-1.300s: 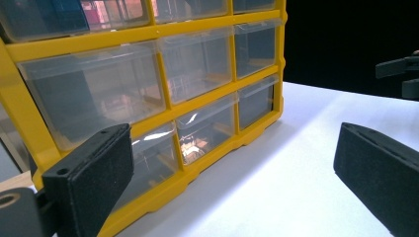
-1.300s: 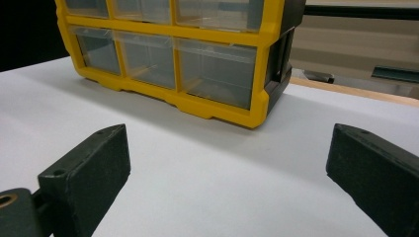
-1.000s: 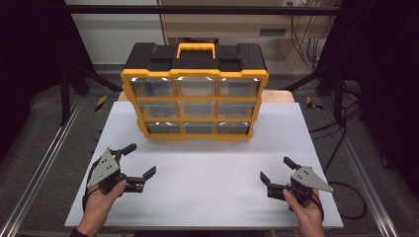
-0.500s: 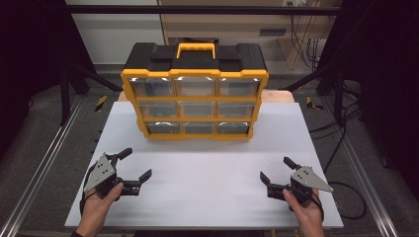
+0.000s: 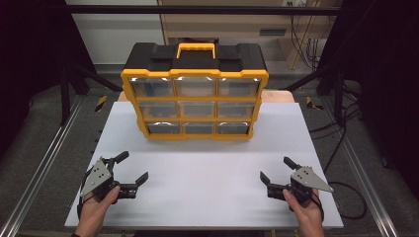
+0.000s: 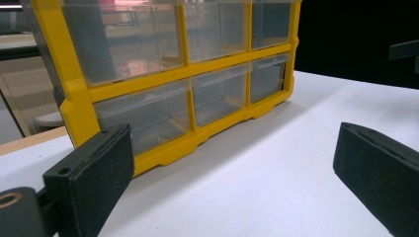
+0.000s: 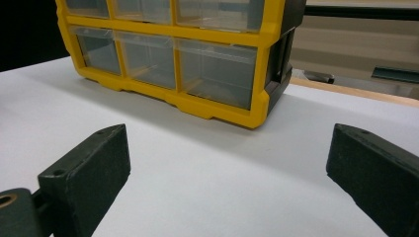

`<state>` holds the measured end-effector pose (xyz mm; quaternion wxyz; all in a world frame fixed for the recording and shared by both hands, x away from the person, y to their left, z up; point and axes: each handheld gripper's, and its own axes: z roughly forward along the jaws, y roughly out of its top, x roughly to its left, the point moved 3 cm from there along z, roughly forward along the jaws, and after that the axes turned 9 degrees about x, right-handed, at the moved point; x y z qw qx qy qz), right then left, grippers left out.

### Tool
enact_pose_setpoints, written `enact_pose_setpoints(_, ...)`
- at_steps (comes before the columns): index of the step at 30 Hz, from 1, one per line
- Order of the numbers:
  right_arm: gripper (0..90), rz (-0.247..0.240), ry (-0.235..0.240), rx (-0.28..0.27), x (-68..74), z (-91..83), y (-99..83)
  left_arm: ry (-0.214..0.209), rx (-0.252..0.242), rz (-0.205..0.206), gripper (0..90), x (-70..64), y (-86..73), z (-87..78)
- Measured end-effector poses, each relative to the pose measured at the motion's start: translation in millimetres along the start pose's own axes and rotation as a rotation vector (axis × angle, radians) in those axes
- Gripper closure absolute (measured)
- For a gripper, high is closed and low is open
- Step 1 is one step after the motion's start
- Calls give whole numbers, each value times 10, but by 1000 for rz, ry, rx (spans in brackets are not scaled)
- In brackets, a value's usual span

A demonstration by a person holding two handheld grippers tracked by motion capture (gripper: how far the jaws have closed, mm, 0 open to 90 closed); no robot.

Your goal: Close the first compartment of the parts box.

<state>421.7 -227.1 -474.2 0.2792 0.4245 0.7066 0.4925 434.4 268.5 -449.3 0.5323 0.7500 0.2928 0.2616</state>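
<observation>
two black gripper bodies with grey three-cornered top plates, thick matte pads, trailing cable

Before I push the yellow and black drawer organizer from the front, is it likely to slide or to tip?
The drawer organizer would probably slide: its hard plastic base rests flat on the smooth white table. It stands tall and seems narrow front to back, so a push near the handle might tip it backward. The clear drawers look mostly empty, so it is likely light.
</observation>
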Motion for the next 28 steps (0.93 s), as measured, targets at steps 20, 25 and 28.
enact_pose_setpoints(20,35,-2,0,-2,4,0,2,-62,-10,22,27,-87,-67,40)
enact_pose_setpoints(25,35,-4,0,-4,8,1,3,-74,-13,15,24,-123,-57,73)
enact_pose_setpoints(28,35,-5,2,-5,8,5,4,-71,-21,12,24,-120,-39,73)
